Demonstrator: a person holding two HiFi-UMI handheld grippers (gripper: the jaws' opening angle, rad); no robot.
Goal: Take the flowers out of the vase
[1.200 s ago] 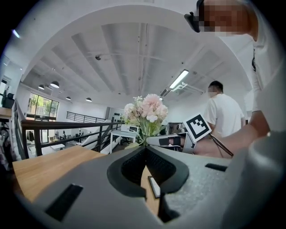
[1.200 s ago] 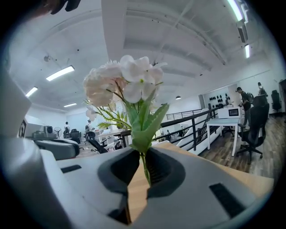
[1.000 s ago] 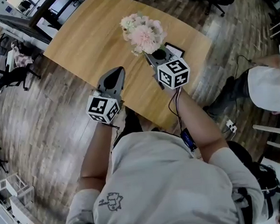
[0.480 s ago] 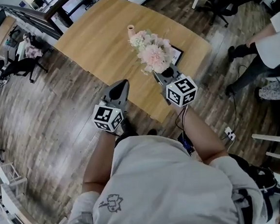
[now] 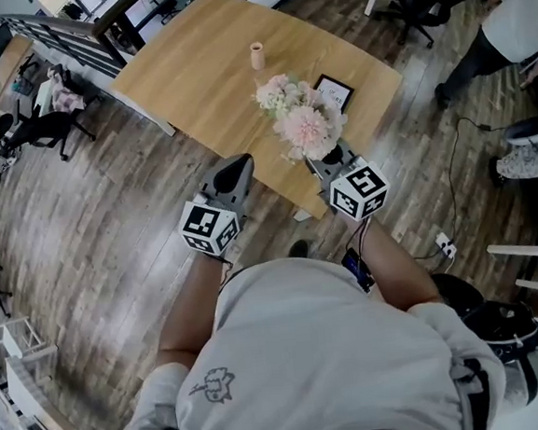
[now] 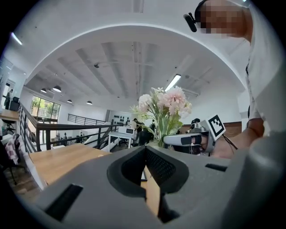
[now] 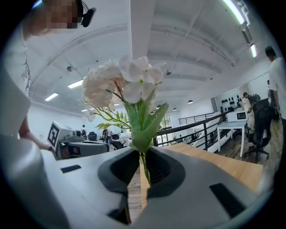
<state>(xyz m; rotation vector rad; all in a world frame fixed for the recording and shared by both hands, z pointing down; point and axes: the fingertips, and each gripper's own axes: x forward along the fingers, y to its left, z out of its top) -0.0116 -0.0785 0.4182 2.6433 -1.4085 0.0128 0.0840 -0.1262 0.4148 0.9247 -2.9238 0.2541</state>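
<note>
Right gripper [image 7: 144, 156] clamped on stems of flowers [image 5: 299, 113]. Flowers, a second ago over vase [image 5: 257, 56], now well clear of vase. Left gripper [image 6: 145, 152] pinched together, empty. Extraction likely complete.

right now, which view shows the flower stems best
The right gripper view: the stems sit close-up, pinched by the right gripper. The head view shows only the blooms from above; the left gripper view shows the bunch sideways, farther off.
</note>
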